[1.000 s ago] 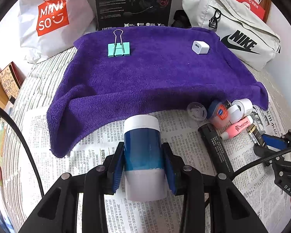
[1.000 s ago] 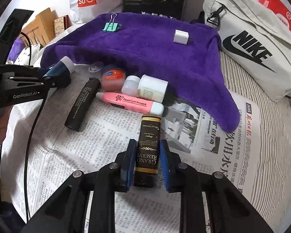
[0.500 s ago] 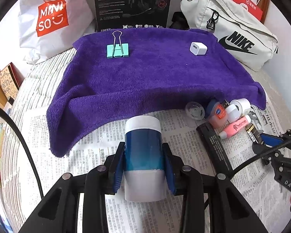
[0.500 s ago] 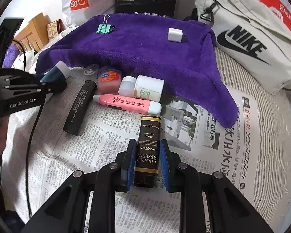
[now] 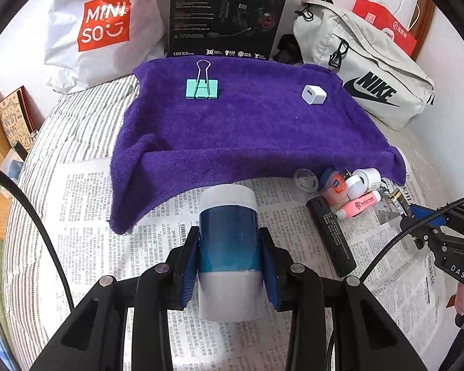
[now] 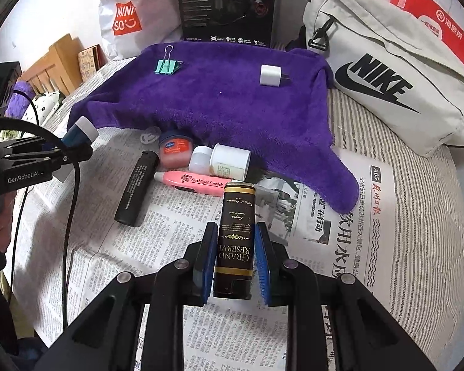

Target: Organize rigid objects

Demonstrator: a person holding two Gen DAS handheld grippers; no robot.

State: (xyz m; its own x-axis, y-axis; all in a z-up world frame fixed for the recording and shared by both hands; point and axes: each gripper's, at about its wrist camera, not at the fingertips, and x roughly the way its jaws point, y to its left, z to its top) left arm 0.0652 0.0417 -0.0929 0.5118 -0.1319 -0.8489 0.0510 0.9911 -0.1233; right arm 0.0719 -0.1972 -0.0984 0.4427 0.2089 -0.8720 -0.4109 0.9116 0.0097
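Left gripper [image 5: 229,266] has lifted the blue-and-white bottle [image 5: 228,247] slightly above the newspaper [image 5: 86,216], by the purple towel's [image 5: 247,133] near edge.
Its fingers pinch the bottle's middle; the right gripper's [image 6: 235,261] fingers pinch the dark Grand Reserve tube [image 6: 235,238], cap forward.

A towel [image 5: 247,136] lies spread on the bed [image 6: 417,185], its near edge overlapping a newspaper [image 6: 176,232]. On the towel, a binder clip [image 5: 202,88] sits at the far left and a charger plug [image 5: 314,95] at the far right. Behind the towel stand a shopping bag [image 5: 105,27], a box [image 5: 229,12] and, to the right, a sling bag [image 5: 371,71]. On the newspaper, just before the towel's edge, cluster a jar [image 6: 174,147], two small bottles [image 6: 222,160], a flashlight earpick [image 6: 198,182] and a long tube [image 6: 136,188] on their left.
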